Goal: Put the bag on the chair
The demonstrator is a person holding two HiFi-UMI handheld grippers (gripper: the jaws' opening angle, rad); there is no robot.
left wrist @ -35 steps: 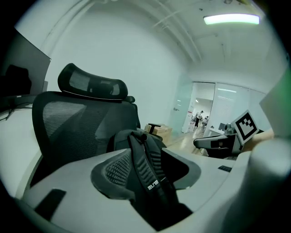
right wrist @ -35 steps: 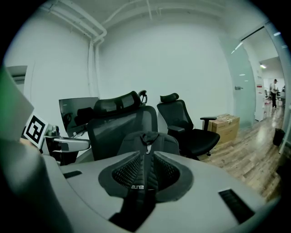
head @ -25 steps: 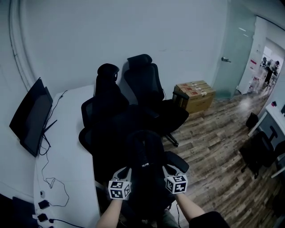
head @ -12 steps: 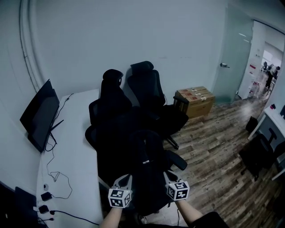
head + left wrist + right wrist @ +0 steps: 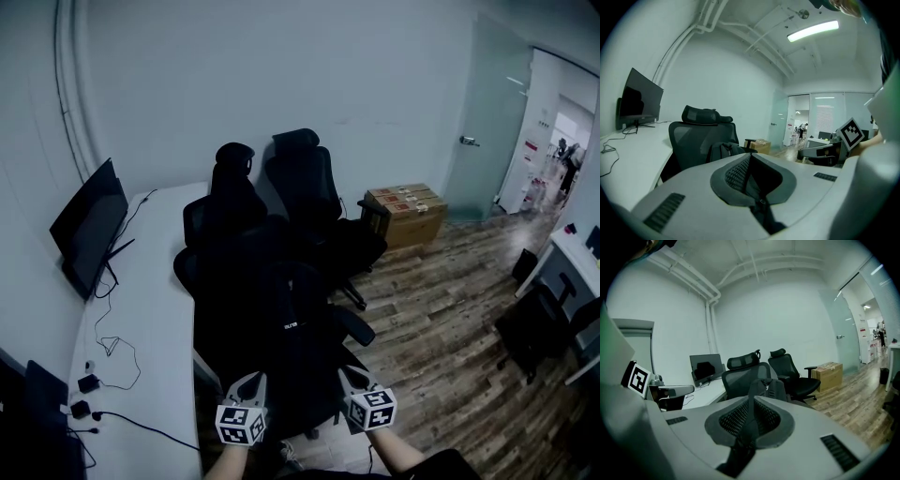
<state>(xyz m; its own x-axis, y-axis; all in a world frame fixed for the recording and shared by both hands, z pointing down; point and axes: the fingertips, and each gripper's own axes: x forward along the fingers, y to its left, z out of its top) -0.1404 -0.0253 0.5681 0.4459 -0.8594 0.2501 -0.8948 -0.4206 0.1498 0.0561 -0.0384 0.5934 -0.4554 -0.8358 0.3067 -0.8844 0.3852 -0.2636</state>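
The black bag (image 5: 291, 352) stands upright between my two grippers, over the seat of the nearest black chair (image 5: 358, 329); whether it rests on the seat is hidden. My left gripper (image 5: 253, 380) is shut on a black bag strap (image 5: 759, 208) that runs between its pads. My right gripper (image 5: 350, 374) is shut on the other strap (image 5: 749, 420). Beyond the jaws, the bag's top (image 5: 724, 150) shows in the left gripper view. In the right gripper view the bag (image 5: 768, 386) stands in front of a mesh chair back (image 5: 740, 376).
Two more black office chairs (image 5: 225, 202) (image 5: 305, 178) stand behind the bag. A white desk (image 5: 141, 309) with a monitor (image 5: 89, 225) and cables runs along the left. Cardboard boxes (image 5: 405, 211) sit by the glass door (image 5: 487, 122). Another dark chair (image 5: 534, 328) stands at the right.
Both grippers have sunk lower and slightly left in the head view, with the bag moving along. The view has pulled back from the chairs. Both grips hold.
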